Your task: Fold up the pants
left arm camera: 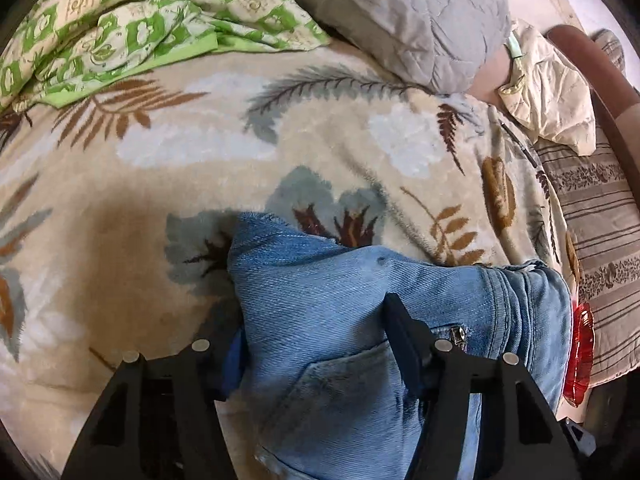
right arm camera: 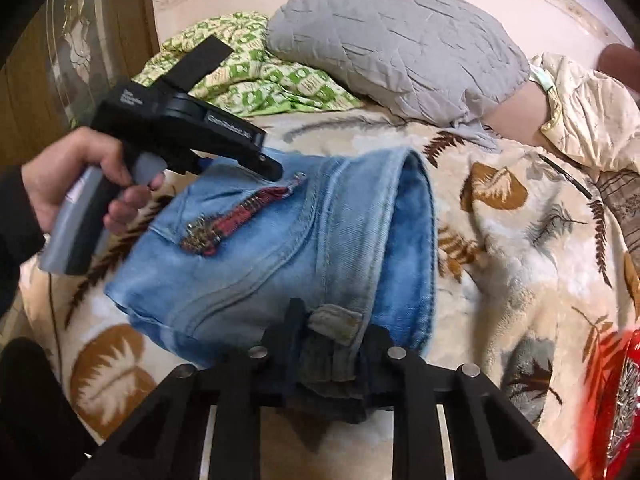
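Our right gripper (right arm camera: pixel 332 344) pinches the jeans (right arm camera: pixel 280 248) waistband; our left gripper (left arm camera: pixel 316 332) straddles the denim, jaws apart, on the blanket (left arm camera: pixel 200 128).

- The bed (left arm camera: pixel 192 184) is covered by a cream blanket with a leaf pattern.
- Folded blue jeans (left arm camera: pixel 320 300) lie on it.
- A grey pillow (left arm camera: pixel 420 16) sits at the far end.
- A green-checked quilt (left arm camera: pixel 120 28) is bunched beside the pillow.
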A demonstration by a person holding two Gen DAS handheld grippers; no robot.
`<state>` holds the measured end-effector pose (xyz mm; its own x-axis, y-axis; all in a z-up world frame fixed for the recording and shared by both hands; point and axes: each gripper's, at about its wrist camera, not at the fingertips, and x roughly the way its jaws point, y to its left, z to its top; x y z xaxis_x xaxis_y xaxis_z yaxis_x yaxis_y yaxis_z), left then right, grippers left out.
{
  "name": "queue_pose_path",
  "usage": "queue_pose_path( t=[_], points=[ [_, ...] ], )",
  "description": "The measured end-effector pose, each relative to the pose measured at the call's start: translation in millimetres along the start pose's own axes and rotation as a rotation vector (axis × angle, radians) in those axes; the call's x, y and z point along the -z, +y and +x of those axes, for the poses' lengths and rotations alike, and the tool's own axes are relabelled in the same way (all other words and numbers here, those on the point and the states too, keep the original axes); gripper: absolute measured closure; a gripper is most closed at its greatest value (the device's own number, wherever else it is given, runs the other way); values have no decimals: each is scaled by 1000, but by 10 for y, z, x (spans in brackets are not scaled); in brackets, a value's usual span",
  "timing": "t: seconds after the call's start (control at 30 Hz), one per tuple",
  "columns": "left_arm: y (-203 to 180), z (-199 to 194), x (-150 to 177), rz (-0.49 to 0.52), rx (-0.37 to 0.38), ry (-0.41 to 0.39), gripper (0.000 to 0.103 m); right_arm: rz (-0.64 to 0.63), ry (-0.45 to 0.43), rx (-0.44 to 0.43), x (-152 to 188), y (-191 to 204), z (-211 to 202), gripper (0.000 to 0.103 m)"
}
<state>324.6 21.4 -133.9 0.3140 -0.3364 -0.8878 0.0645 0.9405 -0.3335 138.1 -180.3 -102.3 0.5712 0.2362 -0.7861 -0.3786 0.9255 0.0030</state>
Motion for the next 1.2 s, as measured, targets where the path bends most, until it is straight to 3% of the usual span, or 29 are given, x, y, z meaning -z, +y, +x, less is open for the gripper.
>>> queue_pose_path(
  t=[0.1, 0.13, 0.17, 0.2, 0.23, 0.3, 0.43, 0.5, 0.6, 0.67, 0.83, 1.2],
  points=[
    [-114, -126, 37, 53, -35, -35, 37, 22, -3, -3, -15, -30, 17, 78],
    [-150, -209, 63, 63, -41, -57, 36, 34, -15, -20, -33, -46, -26, 71],
    [-186, -347, 114, 65, -51, -85, 27, 45, -25, -30, -47, -57, -72, 63],
    [-212, -513, 186, 62, -52, -125, 12, 58, -28, -30, -58, -68, -141, 26],
    [-231, -681, 272, 58, -47, -174, 4, 70, -36, -20, -67, -74, -231, 0],
    [-305, -1111, 553, 64, -64, -298, 0, 83, -114, -2, -62, -67, -547, 0],
    [-576, -1753, 1209, 140, -200, -515, 0, 185, -192, 54, -48, -110, -1085, 0],
    [-694, -1983, 1574, 150, -296, -570, 0, 212, -211, 97, -26, -86, -1279, 0],
    [-767, -2125, 1963, 151, -371, -615, 0, 213, -223, 181, 90, 25, -1502, 0],
    [-780, -2155, 2163, 154, -406, -628, 0, 211, -214, 204, 165, 95, -1575, 0],
    [-670, -2178, 2465, 94, -380, -613, 0, 198, -192, 252, 392, 221, -1659, 0],
    [-731, -2165, 2600, 109, -337, -577, 0, 192, -213, 251, 473, 356, -1795, 0]
  ],
)
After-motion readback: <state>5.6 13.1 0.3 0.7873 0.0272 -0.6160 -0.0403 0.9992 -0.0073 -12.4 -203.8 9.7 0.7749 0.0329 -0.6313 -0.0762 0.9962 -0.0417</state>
